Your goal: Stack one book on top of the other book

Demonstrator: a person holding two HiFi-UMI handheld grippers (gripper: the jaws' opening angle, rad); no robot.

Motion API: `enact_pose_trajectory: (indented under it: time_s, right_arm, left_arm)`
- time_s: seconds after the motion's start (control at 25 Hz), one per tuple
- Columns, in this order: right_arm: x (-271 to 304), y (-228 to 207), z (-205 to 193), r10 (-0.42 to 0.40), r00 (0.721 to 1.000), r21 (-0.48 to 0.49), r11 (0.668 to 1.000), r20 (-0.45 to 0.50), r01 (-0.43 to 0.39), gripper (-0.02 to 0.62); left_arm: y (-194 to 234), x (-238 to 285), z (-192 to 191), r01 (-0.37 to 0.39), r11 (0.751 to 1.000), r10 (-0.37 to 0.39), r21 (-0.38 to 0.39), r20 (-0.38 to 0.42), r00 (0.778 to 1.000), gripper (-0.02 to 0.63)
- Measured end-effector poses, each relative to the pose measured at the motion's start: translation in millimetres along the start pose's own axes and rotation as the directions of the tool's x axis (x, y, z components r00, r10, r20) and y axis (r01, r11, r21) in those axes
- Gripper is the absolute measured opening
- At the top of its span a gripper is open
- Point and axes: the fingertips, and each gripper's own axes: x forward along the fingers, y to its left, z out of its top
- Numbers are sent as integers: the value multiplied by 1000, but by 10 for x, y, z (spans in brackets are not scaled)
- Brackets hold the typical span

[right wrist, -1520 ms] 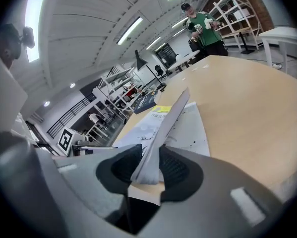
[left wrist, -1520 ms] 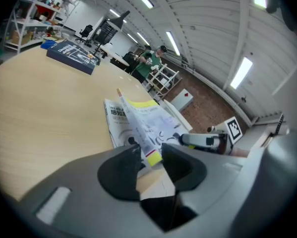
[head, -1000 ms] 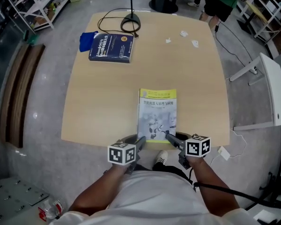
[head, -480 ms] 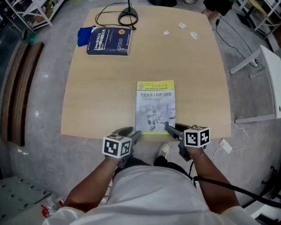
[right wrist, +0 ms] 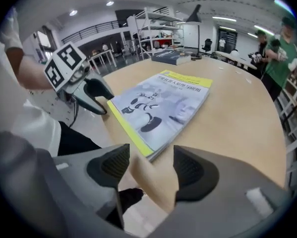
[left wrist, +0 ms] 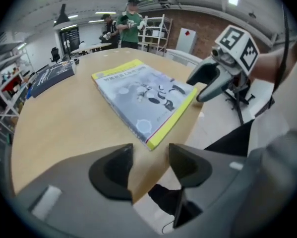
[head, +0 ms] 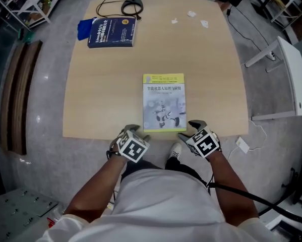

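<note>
1. One blue cloth [head: 85, 29] lies at the far left corner of the single wooden table [head: 105, 95], touching the left side of a dark blue book [head: 110, 32]. This is the first of two books. It has white print on its cover, too small to read.
2. One black lamp base [head: 132, 6] stands just beyond that book, with one black cable [head: 110, 6] looping beside it.
3. The left gripper [head: 126, 131] hangs at the table's near edge, just left of the second book's near left corner. Its jaws are opening and stand wide. Only the table edge shows between them, and the pads press on nothing.
4. The second book, a yellow-and-grey book [head: 163, 102], lies flat and closed at the middle of the near edge, well apart from the blue one. It has a yellow band at the top and a line of Chinese title characters that I cannot read with confidence.
5. The right gripper [head: 193, 127] hangs just off the same book's near right corner. Its jaws are also opening and spread wide over the bare table edge, with nothing held.
6. Three small white paper scraps [head: 191, 13] lie at the far right of the table.
7. One person in green [right wrist: 282, 58] stands beyond the far edge.
</note>
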Motion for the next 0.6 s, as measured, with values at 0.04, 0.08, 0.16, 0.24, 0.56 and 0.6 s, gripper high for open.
enact_pose_trajectory:
  time_s: [0.04,0.08,0.16,0.24,0.56,0.6]
  right_arm:
    - [43,16,-6,-7,1000,-32,999,-19,7,272]
    - [84,22,-17,-12,999,-52,999,-33,11,272]
    - [145,21,-43,-13,999,-47,999,-41,11,272]
    - [168,16,-33,-11,1000,-20,1000,-22,10,272]
    - [191,25,17,-71,997,-67,995,-38,68,270]
    - [193,31,18,-76,996,-62,995,-45,74,270]
  left_arm:
    - [-13,36,14,-9,1000,9,19,-6,1000,245]
    - [-21,75,23,-19,999,20,38,-11,1000,245]
    - [-8,141,40,-45,996,47,73,-23,999,238]
    - [22,177,56,-57,994,60,89,-35,998,227]
    - [2,172,79,10,997,-5,74,-72,997,215]
    - [3,167,76,16,997,-10,72,-76,997,215]
